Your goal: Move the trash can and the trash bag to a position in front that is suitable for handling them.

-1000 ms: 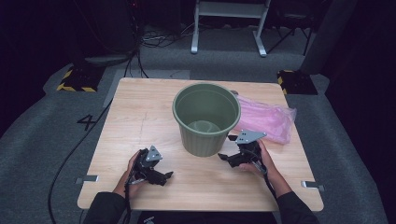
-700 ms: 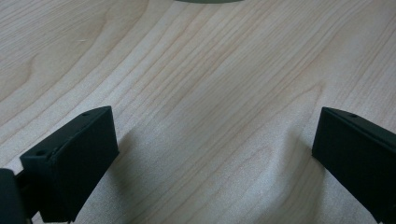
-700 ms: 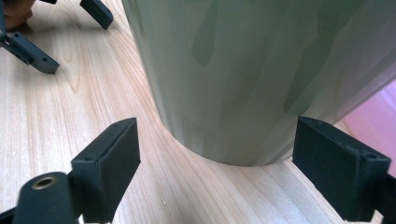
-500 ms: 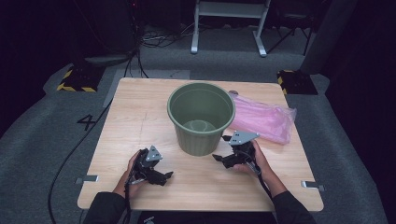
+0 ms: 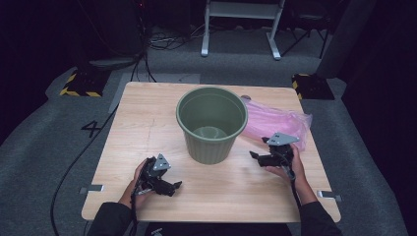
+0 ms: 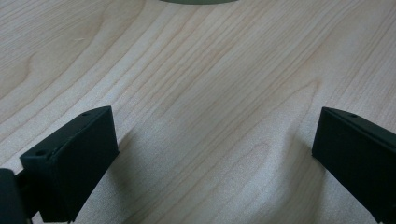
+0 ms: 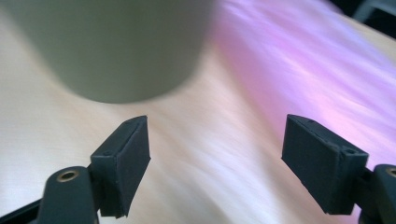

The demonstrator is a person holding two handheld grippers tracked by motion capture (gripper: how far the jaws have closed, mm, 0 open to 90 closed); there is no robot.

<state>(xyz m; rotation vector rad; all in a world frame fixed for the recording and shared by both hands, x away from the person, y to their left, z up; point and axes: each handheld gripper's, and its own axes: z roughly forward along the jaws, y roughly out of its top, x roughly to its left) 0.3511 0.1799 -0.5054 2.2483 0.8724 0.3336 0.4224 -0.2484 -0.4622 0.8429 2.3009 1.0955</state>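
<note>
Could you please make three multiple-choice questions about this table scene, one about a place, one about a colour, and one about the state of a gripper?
1. Where does the pink plastic bag lie?
A. inside the bucket
B. on the table, beside the bucket, on the right gripper's side
C. on the floor

2. What colour is the bucket?
A. green
B. red
C. white

3. How do the jaws of the left gripper stand?
A. shut on the bag
B. shut on the bucket's rim
C. open, with only bare wood between them

Answers:
1. B, the high view shows the bag flat on the table next to the bucket.
2. A, its wall and inside are dull green.
3. C, the left gripper view shows both jaws wide apart over wood.
</note>
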